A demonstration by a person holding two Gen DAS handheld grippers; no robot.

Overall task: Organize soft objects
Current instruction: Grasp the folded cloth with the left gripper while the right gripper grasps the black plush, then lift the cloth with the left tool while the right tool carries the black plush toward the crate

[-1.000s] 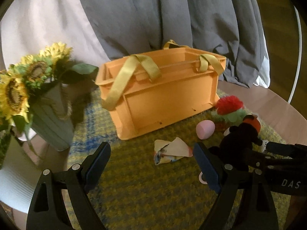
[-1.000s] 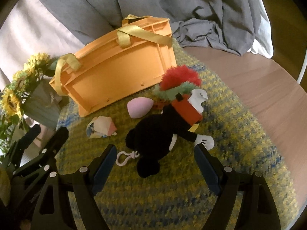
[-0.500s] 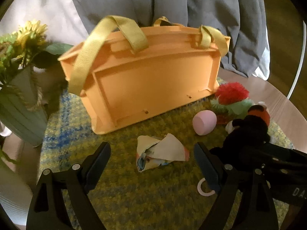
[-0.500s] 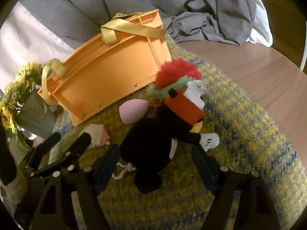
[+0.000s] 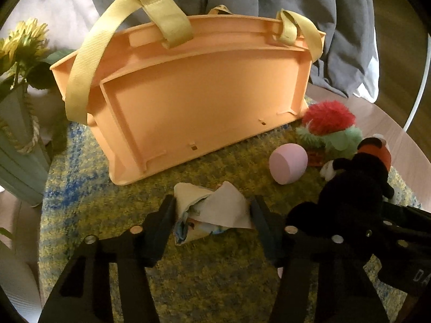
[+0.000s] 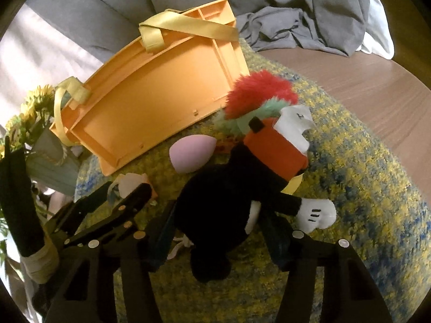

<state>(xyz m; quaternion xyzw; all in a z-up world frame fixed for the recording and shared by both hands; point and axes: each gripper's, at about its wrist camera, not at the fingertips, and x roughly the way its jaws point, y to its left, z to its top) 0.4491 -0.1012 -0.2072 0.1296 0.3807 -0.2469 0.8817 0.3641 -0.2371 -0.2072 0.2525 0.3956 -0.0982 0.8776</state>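
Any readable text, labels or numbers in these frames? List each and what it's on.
"DA": pale letters on the body of the right gripper, seen in the left wrist view and cut off at the picture's edge.
Print on the folded cloth: too blurred to read.
No other text shows.

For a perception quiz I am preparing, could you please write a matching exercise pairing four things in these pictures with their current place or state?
Things:
1. crumpled fabric pouch
2. black plush toy
3. pink egg-shaped sponge
4. orange basket

Places or states:
A. lies loose on the rug, held by nothing
B. between the fingers of the left hand-held gripper
C. stands at the back of the rug, yellow straps on its rim
D. between the fingers of the right hand-held gripper

Pairs: 1-B, 2-D, 3-A, 4-C
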